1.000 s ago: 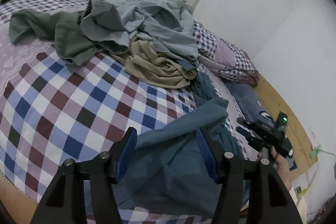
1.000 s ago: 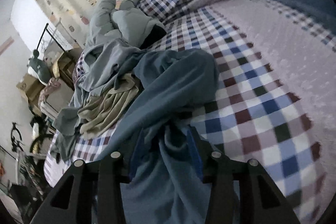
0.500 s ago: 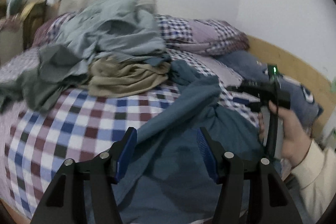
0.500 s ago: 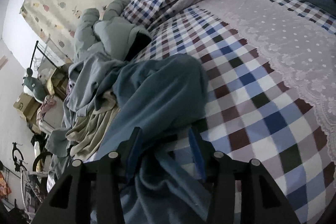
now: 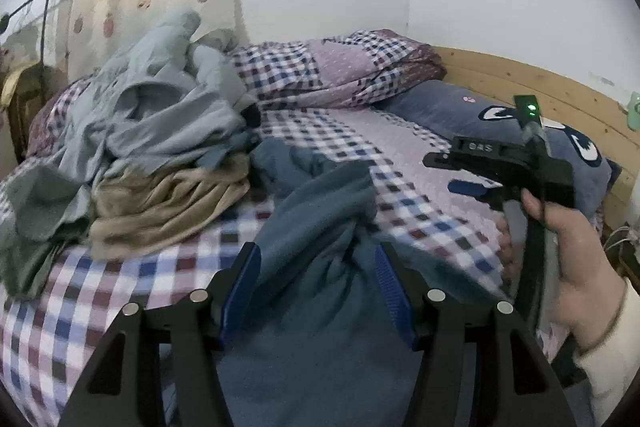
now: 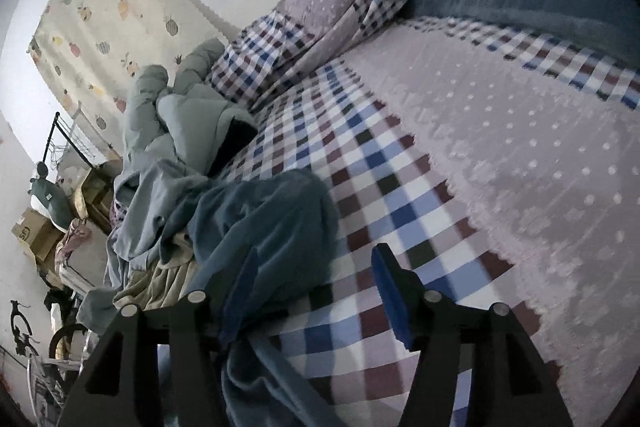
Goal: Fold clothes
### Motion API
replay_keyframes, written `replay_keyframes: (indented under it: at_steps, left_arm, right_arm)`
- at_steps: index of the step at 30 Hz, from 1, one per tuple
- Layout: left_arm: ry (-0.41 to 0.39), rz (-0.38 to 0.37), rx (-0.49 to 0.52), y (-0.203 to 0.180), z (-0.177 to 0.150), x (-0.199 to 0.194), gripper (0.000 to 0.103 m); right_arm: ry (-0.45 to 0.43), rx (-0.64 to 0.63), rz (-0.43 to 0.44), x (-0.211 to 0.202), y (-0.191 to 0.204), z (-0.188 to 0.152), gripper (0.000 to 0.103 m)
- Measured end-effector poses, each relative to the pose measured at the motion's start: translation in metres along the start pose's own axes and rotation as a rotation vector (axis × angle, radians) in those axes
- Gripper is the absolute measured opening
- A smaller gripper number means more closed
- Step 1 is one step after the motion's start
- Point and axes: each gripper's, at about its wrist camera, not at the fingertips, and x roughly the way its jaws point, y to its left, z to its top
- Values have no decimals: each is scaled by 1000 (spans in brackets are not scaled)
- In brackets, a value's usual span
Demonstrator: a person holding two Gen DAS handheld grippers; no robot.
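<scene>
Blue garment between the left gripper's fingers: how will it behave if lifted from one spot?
The blue garment is probably floppy: it lies in soft bunched folds. It would likely drape and trail over the checked bedspread. Its fleecy-looking surface probably grips fairly well.

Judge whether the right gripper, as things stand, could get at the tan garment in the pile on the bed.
Probably not directly. In the right wrist view the tan garment lies left of the right gripper, whose jaws are opening, behind the blue garment and partly under the grey-blue clothes.
</scene>
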Motion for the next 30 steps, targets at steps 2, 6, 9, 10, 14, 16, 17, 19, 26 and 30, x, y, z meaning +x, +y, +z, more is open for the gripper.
replay_keyframes:
  at_steps: [2,6,9,10,14,16,17,19,26,30]
  left_arm:
    - [0,-9,11,-8,9,14,64]
    - [16,-50,-6,-21,23,43,64]
    - [18,-49,34,-34,29,60,64]
    - [18,-41,62,-40,30,66,64]
    - [59,-12,164,-59,29,97,64]
    - [110,-12,188,-63,27,113,64]
    - [133,-9,194,-64,26,120,64]
    - [165,5,220,-66,23,130,64]
    - [214,47,281,-71,20,147,63]
    - [232,76,314,-73,21,156,56]
  right_arm:
    - [-17,22,11,-6,-7,3,66]
    - [-22,75,35,-12,-22,8,66]
    - [-16,91,37,-13,-30,10,66]
    - [-14,94,36,-13,-32,11,66]
    - [-12,97,36,-17,-39,12,66]
    - [-15,98,38,-20,-42,13,66]
    - [-16,98,38,-20,-43,13,66]
    - [-14,101,38,-21,-45,14,66]
    - [-12,106,42,-25,-50,15,66]
    - [-16,104,40,-28,-52,16,66]
